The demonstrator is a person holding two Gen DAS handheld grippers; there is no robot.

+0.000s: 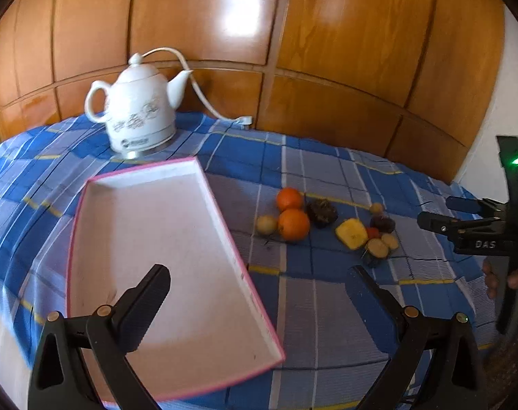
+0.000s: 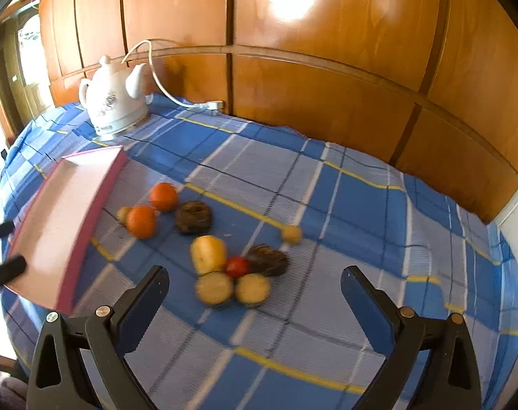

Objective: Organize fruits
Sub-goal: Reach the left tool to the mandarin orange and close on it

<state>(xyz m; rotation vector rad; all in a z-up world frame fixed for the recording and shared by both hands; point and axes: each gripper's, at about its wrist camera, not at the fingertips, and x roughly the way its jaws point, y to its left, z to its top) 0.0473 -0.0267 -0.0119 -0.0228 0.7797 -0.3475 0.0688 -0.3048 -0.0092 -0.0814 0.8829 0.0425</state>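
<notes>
Progress: nothing sorted yet, by my judgement | pink-rimmed white rectangular tray (image 1: 163,239) held no fruit | two round oranges (image 2: 153,210) and other fruits lay beside it on blue checked cloth (image 2: 327,205) | left gripper (image 1: 259,304) spread, empty | right gripper (image 2: 255,304) spread, empty

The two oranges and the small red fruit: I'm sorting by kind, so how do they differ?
The two oranges are orange and larger; the small red fruit is red and smaller. The oranges lie near the pink-edged tray; the red fruit sits wedged among yellow and dark pieces. All are roundish and rest on the checked cloth.
</notes>
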